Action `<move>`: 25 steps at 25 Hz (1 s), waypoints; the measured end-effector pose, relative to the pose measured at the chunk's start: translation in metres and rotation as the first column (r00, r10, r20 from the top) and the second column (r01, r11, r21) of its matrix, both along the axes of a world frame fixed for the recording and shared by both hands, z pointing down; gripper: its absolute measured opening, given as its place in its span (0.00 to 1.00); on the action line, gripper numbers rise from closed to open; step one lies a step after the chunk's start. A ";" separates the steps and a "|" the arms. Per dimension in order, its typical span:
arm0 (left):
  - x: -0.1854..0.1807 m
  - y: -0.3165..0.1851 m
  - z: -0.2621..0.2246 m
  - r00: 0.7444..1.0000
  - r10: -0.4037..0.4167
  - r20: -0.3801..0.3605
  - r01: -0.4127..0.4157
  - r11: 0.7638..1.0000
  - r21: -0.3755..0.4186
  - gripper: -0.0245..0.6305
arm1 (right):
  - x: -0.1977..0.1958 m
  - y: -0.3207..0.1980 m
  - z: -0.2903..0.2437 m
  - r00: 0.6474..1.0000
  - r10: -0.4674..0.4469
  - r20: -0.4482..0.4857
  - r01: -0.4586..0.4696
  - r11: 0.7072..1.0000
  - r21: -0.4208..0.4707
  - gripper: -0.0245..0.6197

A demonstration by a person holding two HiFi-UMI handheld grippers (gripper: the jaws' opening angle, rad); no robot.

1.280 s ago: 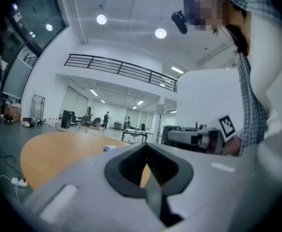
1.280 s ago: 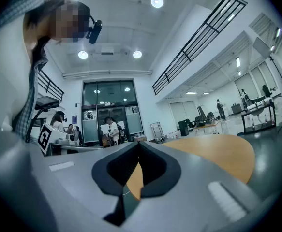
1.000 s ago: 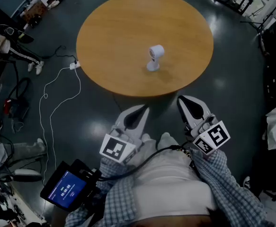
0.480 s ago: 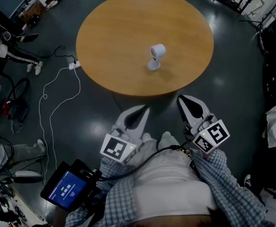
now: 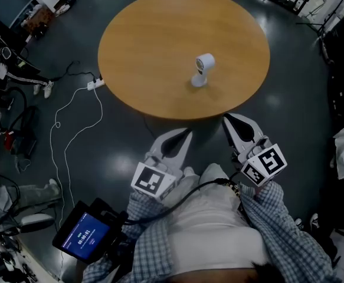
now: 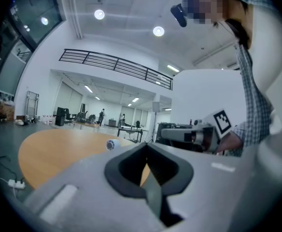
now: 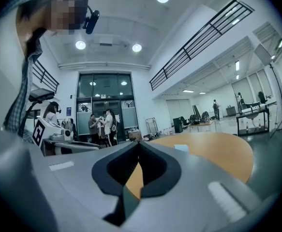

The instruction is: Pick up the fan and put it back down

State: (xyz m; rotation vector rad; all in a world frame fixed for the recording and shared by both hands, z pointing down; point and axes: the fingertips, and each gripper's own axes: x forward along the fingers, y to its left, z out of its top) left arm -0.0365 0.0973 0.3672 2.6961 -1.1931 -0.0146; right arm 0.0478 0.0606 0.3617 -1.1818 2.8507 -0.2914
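A small white fan (image 5: 202, 69) stands upright on the round wooden table (image 5: 148, 52), right of its middle. It also shows as a small white shape (image 6: 111, 144) far off in the left gripper view. Both grippers hang level in front of the person's body, short of the table's near edge and well apart from the fan. My left gripper (image 5: 185, 135) has its jaws together with nothing between them (image 6: 146, 146). My right gripper (image 5: 229, 121) is likewise shut and empty (image 7: 139, 144).
A white power strip (image 5: 93, 85) and its cable lie on the dark floor left of the table. A device with a blue screen (image 5: 84, 234) hangs at the person's waist. Bystanders (image 7: 98, 126) stand beyond the table; stands and clutter line the room's edges.
The head view has shifted a little, so the table and fan sit slightly further right in the picture. Fan and grippers stay where they were.
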 end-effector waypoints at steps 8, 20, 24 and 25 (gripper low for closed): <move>-0.003 -0.008 0.007 0.999 -0.015 0.029 0.016 0.999 -0.027 0.03 | -0.001 -0.020 0.001 0.999 -0.035 -0.002 0.035 0.999 0.030 0.04; -0.014 -0.077 0.006 0.982 -0.187 0.002 0.187 0.982 -0.021 0.03 | -0.006 -0.104 0.062 0.983 -0.147 -0.109 0.143 0.989 -0.043 0.22; -0.012 -0.099 0.001 0.974 -0.225 0.012 0.225 0.974 -0.013 0.03 | -0.015 -0.119 0.088 0.968 -0.195 -0.159 0.184 0.979 -0.085 0.28; -0.011 -0.103 0.001 0.973 -0.228 0.019 0.229 0.973 -0.012 0.03 | -0.015 -0.122 0.095 0.966 -0.203 -0.158 0.189 0.977 -0.099 0.28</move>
